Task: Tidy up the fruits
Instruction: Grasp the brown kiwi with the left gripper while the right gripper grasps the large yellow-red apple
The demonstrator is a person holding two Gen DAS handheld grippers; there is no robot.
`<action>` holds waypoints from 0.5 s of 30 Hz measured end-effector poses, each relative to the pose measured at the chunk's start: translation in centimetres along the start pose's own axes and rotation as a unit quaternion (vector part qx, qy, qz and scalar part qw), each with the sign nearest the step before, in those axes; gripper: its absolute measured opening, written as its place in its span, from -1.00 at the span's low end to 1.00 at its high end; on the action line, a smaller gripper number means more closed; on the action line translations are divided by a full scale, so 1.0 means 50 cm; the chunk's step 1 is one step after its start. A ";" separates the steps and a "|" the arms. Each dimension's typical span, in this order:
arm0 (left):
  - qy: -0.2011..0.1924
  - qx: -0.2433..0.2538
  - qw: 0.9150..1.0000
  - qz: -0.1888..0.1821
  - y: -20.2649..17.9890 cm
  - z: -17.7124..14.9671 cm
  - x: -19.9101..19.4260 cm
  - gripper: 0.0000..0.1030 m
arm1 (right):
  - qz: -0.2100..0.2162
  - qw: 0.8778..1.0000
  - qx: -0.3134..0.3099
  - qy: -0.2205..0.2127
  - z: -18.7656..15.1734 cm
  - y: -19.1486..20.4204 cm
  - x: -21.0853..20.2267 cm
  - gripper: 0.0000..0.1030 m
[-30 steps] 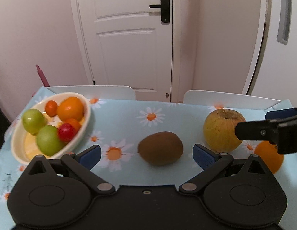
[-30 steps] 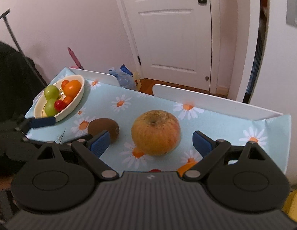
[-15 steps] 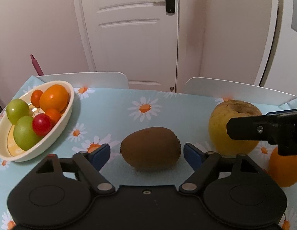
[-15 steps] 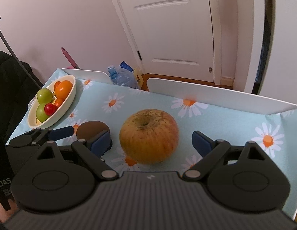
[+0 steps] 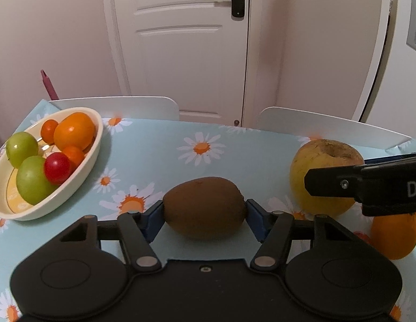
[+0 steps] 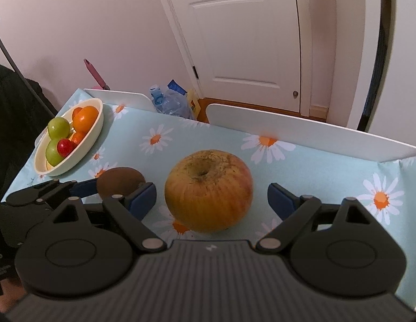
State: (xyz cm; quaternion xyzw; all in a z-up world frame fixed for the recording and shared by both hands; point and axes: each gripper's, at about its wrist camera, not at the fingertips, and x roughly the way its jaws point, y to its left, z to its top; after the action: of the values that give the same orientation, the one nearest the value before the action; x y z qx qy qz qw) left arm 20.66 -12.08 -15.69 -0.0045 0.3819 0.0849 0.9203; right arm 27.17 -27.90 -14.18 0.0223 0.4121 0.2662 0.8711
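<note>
This is a room in a home, a dining corner. A table under a light-blue tablecloth printed with daisies [image 5: 159, 158] stands before a white panelled door with a black lever handle [image 5: 181, 43]. Two white chair backs [image 6: 301, 136] are pushed up to its far edge. A cream oval ceramic bowl of mixed fruit [image 5: 82, 179] sits on it, and a clear plastic water jug [image 6: 170, 103] rests on the wooden floor.

White "D" on right gripper [image 5: 390, 187] body, "AS" – perhaps – on left gripper [image 6: 119, 187] body
</note>
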 end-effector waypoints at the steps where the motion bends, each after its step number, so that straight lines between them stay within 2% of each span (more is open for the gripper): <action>1: 0.000 0.000 1.000 0.002 0.002 -0.001 -0.002 0.32 | 0.000 1.000 -0.001 0.000 0.000 0.001 0.002 1.00; 11: -0.003 -0.003 1.000 0.007 0.017 -0.009 -0.018 0.31 | -0.013 1.000 -0.020 -0.002 -0.001 0.019 0.018 1.00; 15: -0.005 -0.003 1.000 0.006 0.023 -0.011 -0.024 0.31 | -0.014 1.000 -0.023 0.003 -0.003 0.022 0.024 0.92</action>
State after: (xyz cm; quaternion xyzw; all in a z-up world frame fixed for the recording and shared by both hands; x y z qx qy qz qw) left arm 19.25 -11.19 -15.16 -0.0047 0.3773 0.0914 0.9215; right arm 27.18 -26.40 -14.82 -0.0043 0.4088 0.2632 0.8738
